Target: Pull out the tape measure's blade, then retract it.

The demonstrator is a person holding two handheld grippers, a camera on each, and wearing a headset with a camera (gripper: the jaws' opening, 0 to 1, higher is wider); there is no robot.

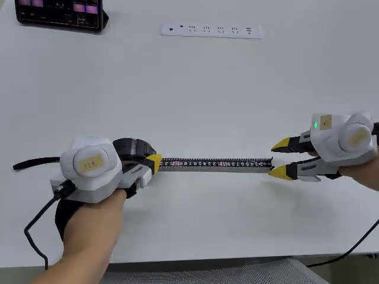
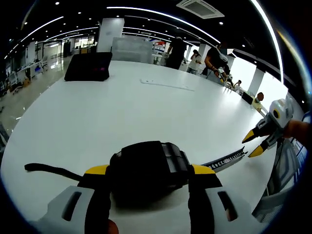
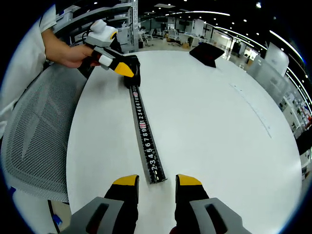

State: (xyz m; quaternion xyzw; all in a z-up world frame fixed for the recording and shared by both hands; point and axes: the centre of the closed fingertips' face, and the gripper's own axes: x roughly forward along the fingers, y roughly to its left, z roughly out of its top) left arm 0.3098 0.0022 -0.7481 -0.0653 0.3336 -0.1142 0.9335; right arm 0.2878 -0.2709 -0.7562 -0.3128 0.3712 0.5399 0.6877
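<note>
The black tape measure case (image 1: 131, 148) sits on the white table, and my left gripper (image 1: 144, 160) is shut on it. In the left gripper view the case (image 2: 148, 168) sits between the two yellow-tipped jaws. The blade (image 1: 216, 163) lies pulled out flat to the right, numbers up. Its end (image 3: 157, 178) rests on the table between the spread jaws of my right gripper (image 3: 157, 181), touching neither one. The right gripper (image 1: 279, 158) stands open at the blade's tip. The case's black strap (image 1: 35, 162) trails off to the left.
A white power strip (image 1: 211, 29) lies at the far side of the table (image 1: 195, 100), and a dark tablet (image 1: 61, 13) stands at the far left corner. A mesh chair (image 3: 34, 141) sits at the table's near edge. A cable (image 1: 35, 231) hangs from the left gripper.
</note>
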